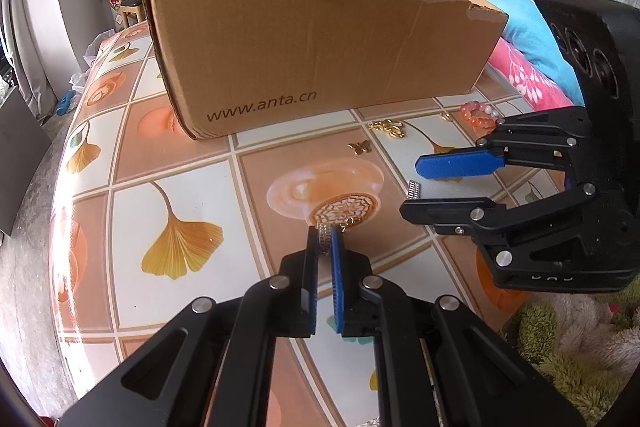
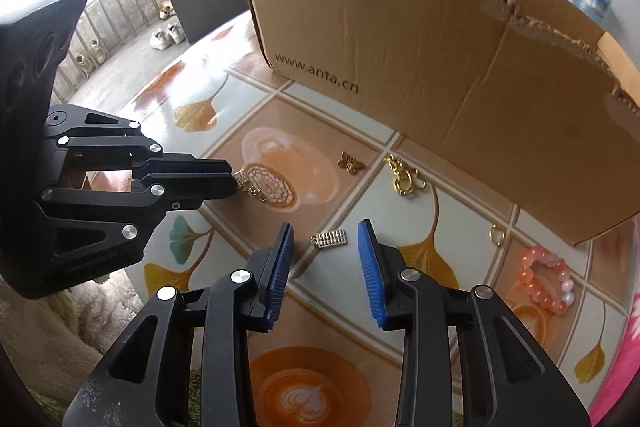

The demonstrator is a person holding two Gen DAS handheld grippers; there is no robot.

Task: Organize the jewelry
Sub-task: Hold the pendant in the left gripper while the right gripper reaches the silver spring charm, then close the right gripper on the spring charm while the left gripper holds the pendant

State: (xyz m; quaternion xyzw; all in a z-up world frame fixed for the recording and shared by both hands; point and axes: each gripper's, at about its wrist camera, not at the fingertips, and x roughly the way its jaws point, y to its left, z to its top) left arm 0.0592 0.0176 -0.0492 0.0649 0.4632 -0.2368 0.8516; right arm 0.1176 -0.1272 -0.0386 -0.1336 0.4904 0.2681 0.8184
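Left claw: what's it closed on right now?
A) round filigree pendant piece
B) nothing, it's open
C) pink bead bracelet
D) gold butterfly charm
A. The left claw is pinched on the sparkly band attached to the round filigree pendant, which lies on the table; the bracelet and butterfly lie untouched.

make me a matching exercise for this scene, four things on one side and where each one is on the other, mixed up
Things:
1. round pendant
2. silver charm
3. pink bead bracelet
4. butterfly charm

Places:
a. near the right corner of the cardboard box
b. on the table ahead of the open right gripper
c. pinched at its edge by the left gripper
d. between the pendant and the gold chain

Pairs: 1-c, 2-b, 3-a, 4-d
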